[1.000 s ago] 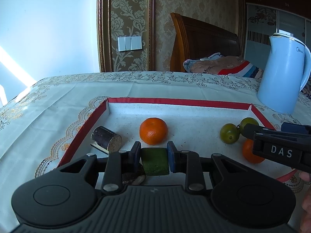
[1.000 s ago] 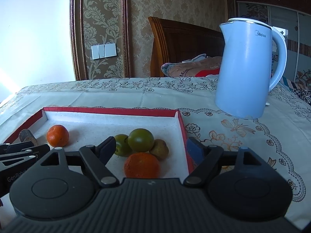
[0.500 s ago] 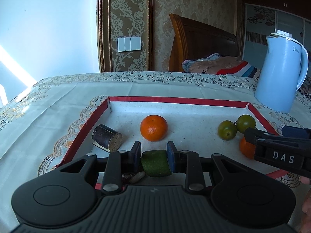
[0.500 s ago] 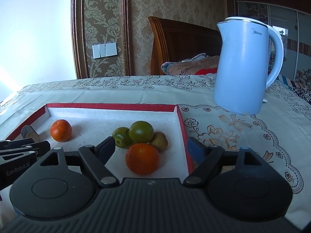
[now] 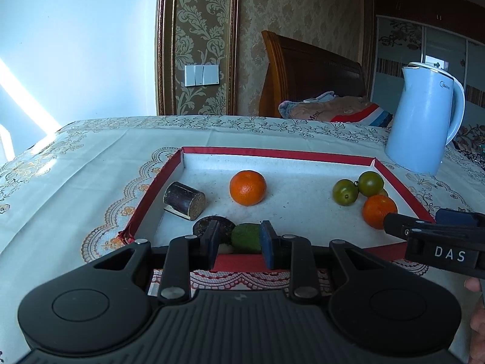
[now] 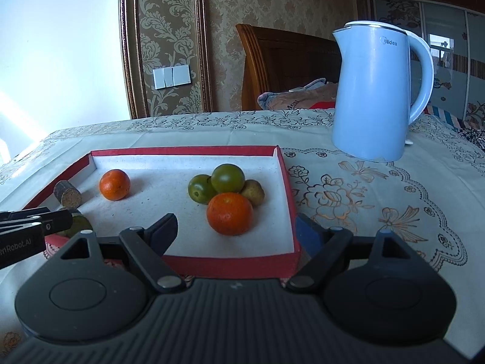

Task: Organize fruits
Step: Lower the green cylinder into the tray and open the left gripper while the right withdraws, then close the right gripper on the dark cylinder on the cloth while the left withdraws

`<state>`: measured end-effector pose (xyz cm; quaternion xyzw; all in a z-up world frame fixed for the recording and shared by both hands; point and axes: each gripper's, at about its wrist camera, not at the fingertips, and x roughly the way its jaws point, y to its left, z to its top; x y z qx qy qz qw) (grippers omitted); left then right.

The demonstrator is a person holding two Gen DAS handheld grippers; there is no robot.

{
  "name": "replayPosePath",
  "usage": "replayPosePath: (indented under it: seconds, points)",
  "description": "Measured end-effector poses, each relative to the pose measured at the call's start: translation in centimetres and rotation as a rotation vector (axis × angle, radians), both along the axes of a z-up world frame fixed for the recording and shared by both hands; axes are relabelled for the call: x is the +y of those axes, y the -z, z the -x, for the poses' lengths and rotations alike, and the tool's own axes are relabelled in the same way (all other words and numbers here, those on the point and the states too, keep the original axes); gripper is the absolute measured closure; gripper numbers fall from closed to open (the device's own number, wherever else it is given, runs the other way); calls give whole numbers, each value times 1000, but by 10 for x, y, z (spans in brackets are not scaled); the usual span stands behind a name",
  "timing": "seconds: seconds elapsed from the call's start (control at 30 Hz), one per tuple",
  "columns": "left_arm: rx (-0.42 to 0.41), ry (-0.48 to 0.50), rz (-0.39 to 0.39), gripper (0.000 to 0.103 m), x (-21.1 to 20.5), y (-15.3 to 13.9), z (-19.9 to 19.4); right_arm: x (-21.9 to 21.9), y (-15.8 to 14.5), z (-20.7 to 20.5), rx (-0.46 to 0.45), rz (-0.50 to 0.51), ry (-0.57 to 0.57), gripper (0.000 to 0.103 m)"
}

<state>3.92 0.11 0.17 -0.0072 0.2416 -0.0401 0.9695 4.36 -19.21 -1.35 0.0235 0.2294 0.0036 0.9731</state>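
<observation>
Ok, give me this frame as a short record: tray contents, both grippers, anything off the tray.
tray: red rim, white floor
right cluster: near orange, two green fruits, brownish fruit
left side: lone orange, cane piece, dark disc, dark-green fruit
left gripper: closed down at dark-green fruit, grip unclear
right gripper: open, empty
off tray: blue kettle

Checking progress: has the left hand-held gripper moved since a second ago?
Yes. The left hand-held gripper has pulled back toward the tray's near rim; the green fruit stays between its fingers.
</observation>
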Motion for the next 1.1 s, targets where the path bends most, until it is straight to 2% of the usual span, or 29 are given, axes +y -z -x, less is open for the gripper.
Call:
replayPosePath:
  seconds: [0.2, 0.33, 0.47, 0.6, 0.9, 1.1]
  points:
    - [21, 2, 78, 75, 19, 0, 11, 12, 0, 31, -16, 22, -50, 18]
    - [-3, -28, 71, 75, 25, -1, 20, 19, -2, 40, 20, -6, -97, 18]
    - [-36, -56, 3, 75, 18, -1, 24, 32, -1, 42, 53, -6, -128, 18]
    - [-39, -55, -26, 75, 15, 0, 24, 44, 1, 38, 93, -9, -127, 18]
    - [-6, -94, 49, 75, 31, 0, 18, 63, 4, 32, 103, 20, -125, 18]
    - [5, -104, 68, 75, 33, 0, 17, 65, 7, 29, 107, 16, -117, 20]
